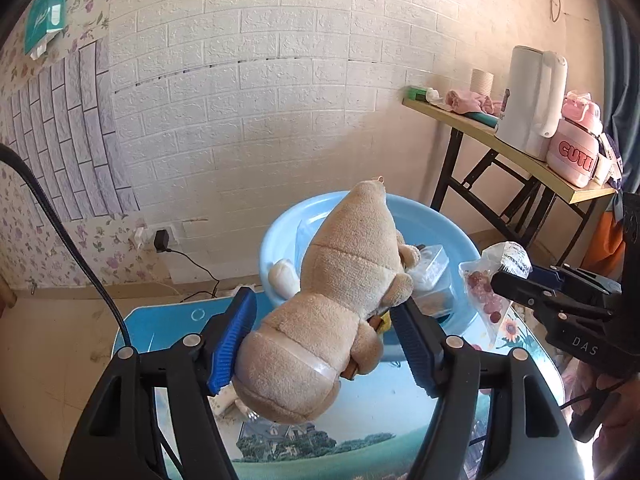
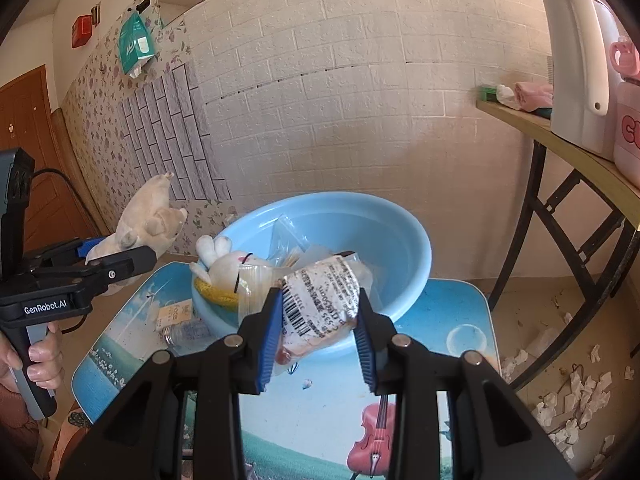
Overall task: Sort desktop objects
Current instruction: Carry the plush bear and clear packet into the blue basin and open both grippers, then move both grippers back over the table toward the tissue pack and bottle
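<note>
Left wrist view: left hand-held gripper (image 1: 324,344) clamps the soft, light plush toy (image 1: 332,304) at mid-body, near the basin (image 1: 280,236); right hand-held gripper (image 2: 318,330) pinches a crinkly packet (image 2: 320,304).

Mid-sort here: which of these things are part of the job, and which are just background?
In the job:
- plush bear, in the left hand-held gripper
- snack bag, in the right hand-held gripper
- blue basin
- white bunny
- bottle

Lying about:
- kettle
- pink box
- side table
- paper scraps
</note>
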Demonstrator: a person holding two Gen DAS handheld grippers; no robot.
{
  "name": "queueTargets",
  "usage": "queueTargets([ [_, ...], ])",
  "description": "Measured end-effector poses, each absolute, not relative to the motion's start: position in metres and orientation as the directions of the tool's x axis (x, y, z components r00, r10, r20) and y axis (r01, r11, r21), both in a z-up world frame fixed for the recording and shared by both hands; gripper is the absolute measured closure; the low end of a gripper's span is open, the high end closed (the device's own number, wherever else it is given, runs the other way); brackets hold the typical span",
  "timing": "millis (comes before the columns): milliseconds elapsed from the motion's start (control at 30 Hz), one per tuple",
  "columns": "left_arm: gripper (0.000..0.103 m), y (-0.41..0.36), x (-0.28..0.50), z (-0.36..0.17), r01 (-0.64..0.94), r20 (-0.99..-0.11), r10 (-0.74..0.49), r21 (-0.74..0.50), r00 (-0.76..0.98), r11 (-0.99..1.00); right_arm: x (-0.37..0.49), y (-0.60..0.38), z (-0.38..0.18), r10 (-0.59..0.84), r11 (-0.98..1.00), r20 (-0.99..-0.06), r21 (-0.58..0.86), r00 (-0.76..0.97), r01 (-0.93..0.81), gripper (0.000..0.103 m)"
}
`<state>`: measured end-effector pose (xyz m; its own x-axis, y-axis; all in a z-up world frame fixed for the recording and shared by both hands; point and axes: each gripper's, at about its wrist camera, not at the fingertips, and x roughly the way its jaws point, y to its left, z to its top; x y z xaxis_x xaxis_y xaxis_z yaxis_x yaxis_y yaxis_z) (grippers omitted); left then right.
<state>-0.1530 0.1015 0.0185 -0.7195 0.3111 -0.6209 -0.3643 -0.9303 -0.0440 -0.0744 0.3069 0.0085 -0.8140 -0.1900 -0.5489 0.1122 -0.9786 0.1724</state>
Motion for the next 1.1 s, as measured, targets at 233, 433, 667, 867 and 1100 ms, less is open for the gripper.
queueTargets([
  [233,0.033,0.131,-0.187,0.015,-0.407,-0.608,0.338,-0.027,-0.718,-0.913,-0.107,0.314,0.005,-0.193,-0.978,-0.544,0.17,-0.817,0.118,0.07],
  [433,0.026,0.146,-0.211,0.019,-0.455,-0.597,0.372,-0.013,-0.711,-0.891,-0.13,0.317,0.007,-0.184,-0.982,-0.54,0.143,-0.822,0.126,0.07],
  [667,0.022,0.135,-0.216,0.036,-0.443,-0.554,0.354,0.03,-0.754,-0.896,-0.141,0.312,0.012,-0.205,-0.978,-0.521,0.139,-0.828,0.154,0.068],
  [867,0.02,0.105,-0.21,0.04,-0.394,-0.554,0.308,0.04,-0.773,-0.918,-0.134,0.304,0.015,-0.201,-0.979,-0.521,0.134,-0.83,0.153,0.056],
  [1100,0.016,0.057,-0.194,0.019,-0.317,-0.588,0.227,0.054,-0.776,-0.947,-0.094,0.294,0.022,-0.235,-0.972,-0.505,0.148,-0.831,0.185,0.056],
])
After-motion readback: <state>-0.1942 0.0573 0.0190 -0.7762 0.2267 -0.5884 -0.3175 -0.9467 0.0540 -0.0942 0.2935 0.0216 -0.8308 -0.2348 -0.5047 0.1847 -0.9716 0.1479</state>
